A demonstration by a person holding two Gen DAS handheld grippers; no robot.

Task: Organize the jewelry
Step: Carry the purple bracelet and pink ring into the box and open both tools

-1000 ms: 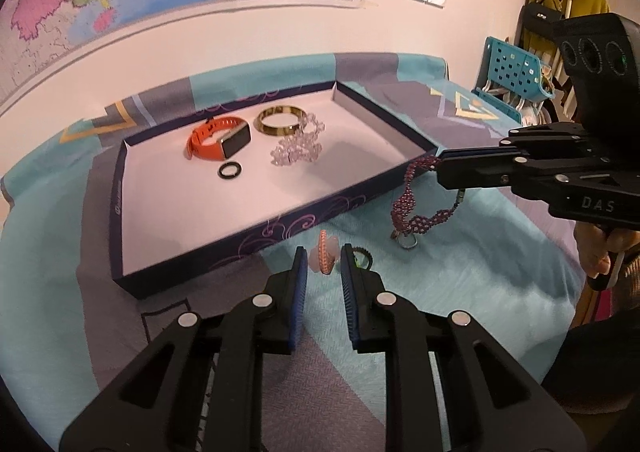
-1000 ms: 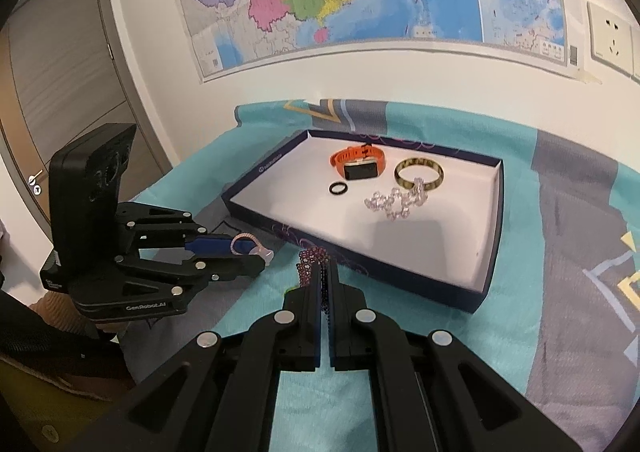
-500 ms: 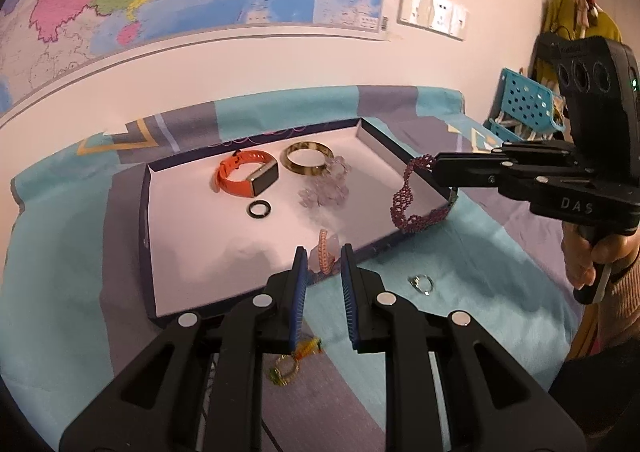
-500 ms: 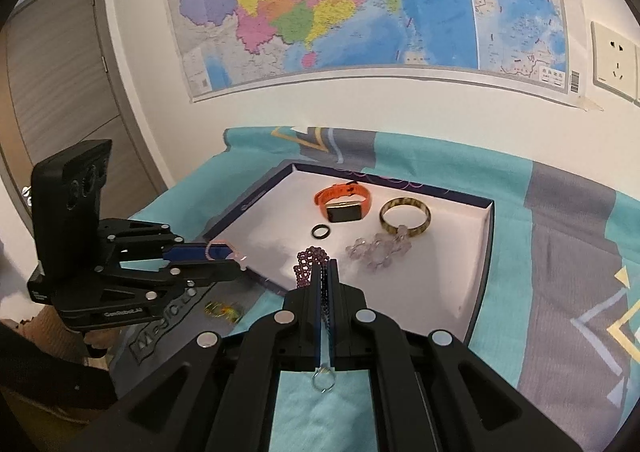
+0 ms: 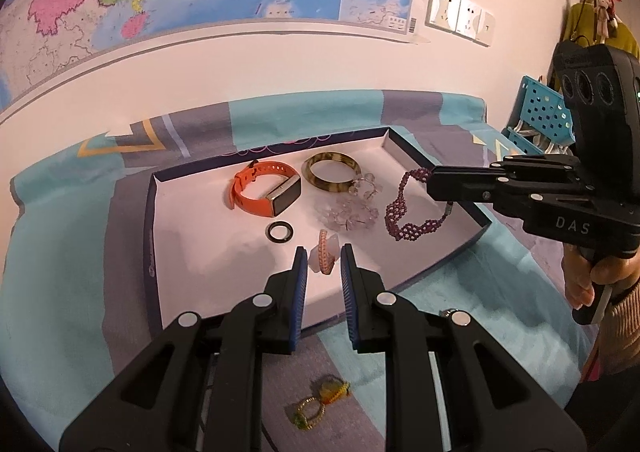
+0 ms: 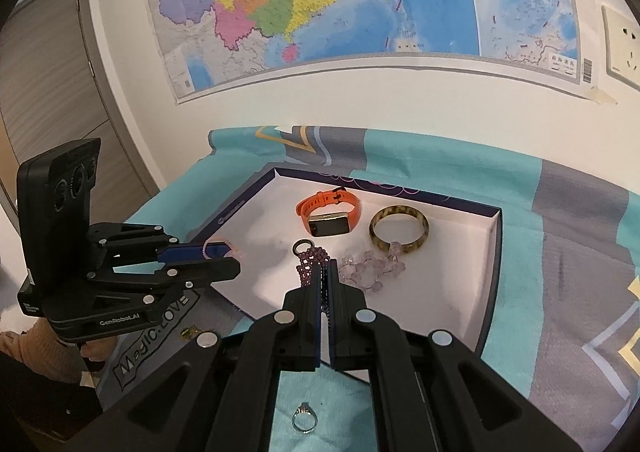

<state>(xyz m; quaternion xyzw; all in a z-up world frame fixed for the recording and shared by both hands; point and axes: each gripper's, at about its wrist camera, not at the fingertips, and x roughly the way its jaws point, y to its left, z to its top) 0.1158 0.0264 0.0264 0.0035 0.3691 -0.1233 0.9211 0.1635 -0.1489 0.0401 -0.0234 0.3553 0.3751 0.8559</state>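
A shallow white tray with a dark blue rim (image 5: 152,236) (image 6: 496,252) holds an orange watch (image 5: 266,189) (image 6: 330,213), a brown bangle (image 5: 332,171) (image 6: 398,230), a clear bead bracelet (image 5: 352,207) (image 6: 370,268) and a black ring (image 5: 280,232) (image 6: 303,246). My left gripper (image 5: 323,262) (image 6: 218,252) is shut on a pink beaded bracelet (image 5: 325,256) and holds it over the tray's near part. My right gripper (image 6: 325,272) (image 5: 430,177) is shut on a purple beaded bracelet (image 5: 404,211) (image 6: 310,264) that hangs over the tray's right side.
A silver ring (image 6: 304,420) and a green and yellow ring (image 5: 320,400) lie on the teal and grey cloth in front of the tray. A map and wall sockets (image 5: 460,17) are on the wall behind. A blue basket (image 5: 540,119) stands at the right.
Both grippers have moved forward from the cloth to above the tray, each carrying its bracelet. The purple bracelet now hangs inside the tray's edge.
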